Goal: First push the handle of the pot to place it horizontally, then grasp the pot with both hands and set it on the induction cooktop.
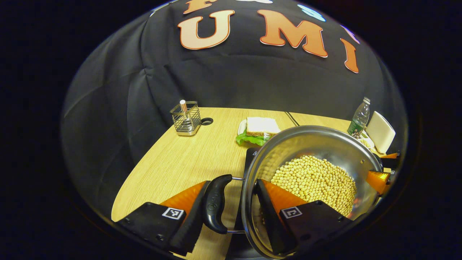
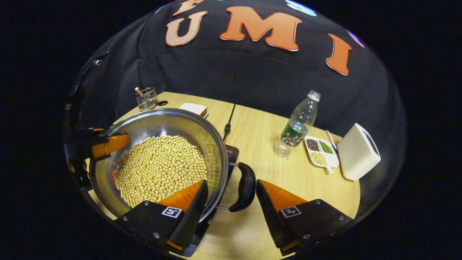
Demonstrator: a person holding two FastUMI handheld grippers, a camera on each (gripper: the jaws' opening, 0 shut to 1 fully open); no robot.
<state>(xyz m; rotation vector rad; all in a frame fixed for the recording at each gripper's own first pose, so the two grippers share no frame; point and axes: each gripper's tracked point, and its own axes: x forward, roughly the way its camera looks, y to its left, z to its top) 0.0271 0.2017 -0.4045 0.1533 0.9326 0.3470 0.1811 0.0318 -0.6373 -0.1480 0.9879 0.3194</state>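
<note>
Left claw (image 1: pixel 231 213) straddles the pot's (image 1: pixel 325 144) left handle (image 1: pixel 216 202) and rim, jaws spread, not pressing; right claw (image 2: pixel 231 213) stands likewise open about the right handle (image 2: pixel 244 187). Both handles lie level, so the push looks done. Full of beans (image 2: pixel 160 168), the pot appears to sit on the dark induction cooktop (image 2: pixel 231 153) near the tabletop's (image 2: pixel 267 144) front edge, though whether it has fully settled cannot be told; release seems all that remains.

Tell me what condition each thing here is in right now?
Pot: full of beans, over the cooktop.
Left claw: open around one pot handle.
Right claw: open around the other handle.
Bottle: upright, capped.
Sandwich: whole.
</note>
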